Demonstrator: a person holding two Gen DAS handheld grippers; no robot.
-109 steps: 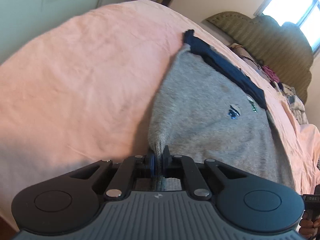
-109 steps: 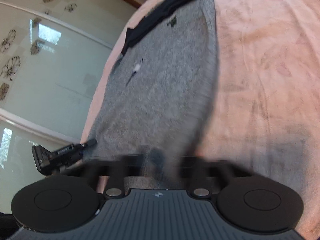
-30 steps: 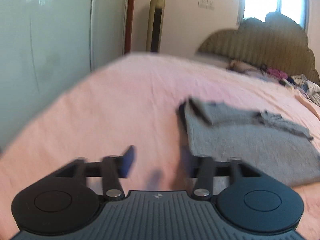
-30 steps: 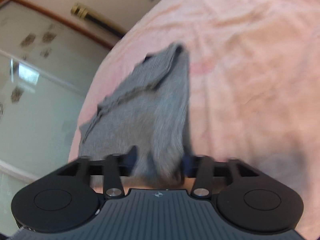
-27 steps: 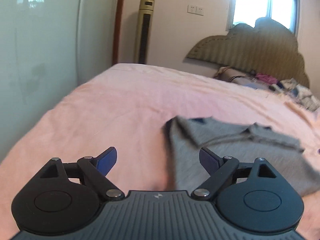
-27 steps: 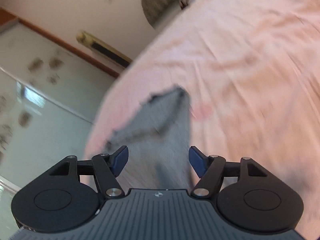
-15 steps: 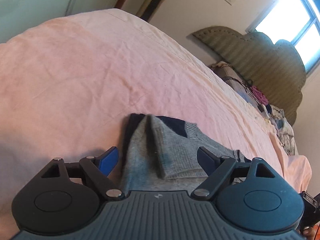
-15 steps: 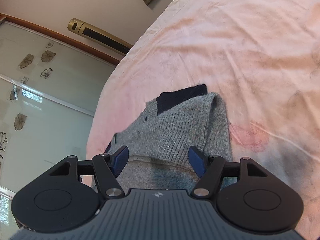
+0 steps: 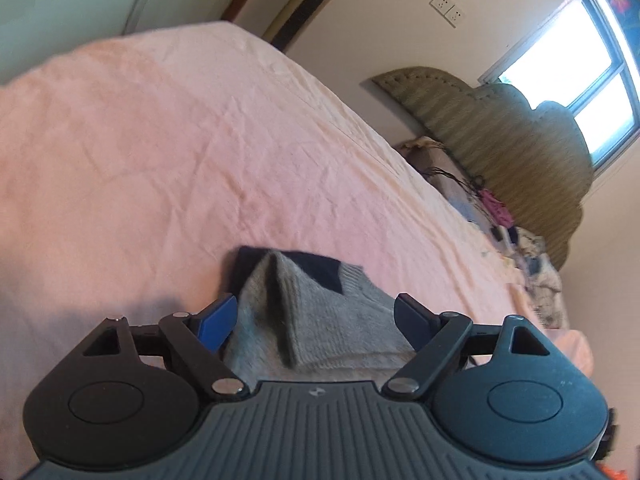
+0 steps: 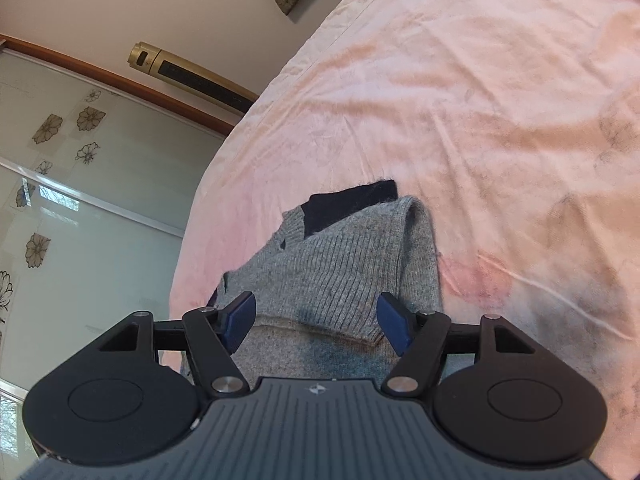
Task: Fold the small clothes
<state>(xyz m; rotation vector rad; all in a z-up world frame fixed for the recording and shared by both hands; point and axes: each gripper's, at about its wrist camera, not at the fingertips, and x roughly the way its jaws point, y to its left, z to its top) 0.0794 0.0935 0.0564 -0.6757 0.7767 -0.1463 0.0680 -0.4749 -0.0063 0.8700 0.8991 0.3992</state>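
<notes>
On the pink bedsheet (image 9: 168,168) lies a grey sweater (image 9: 320,328), already folded over itself with its dark collar (image 9: 316,268) showing at the far end. From the left, the left tongs (image 9: 314,312) hover with jaws spread wide, holding nothing, the sweater's near edge between and under the two blue pads. The right tongs (image 10: 318,316) are likewise wide and empty, straddling the ribbed hem (image 10: 328,312) of the sweater (image 10: 352,248). To finish well, I judge each side should pinch all layers together at a corner, lift evenly, and lay the fold flat so the stacked layers don't slide apart.
</notes>
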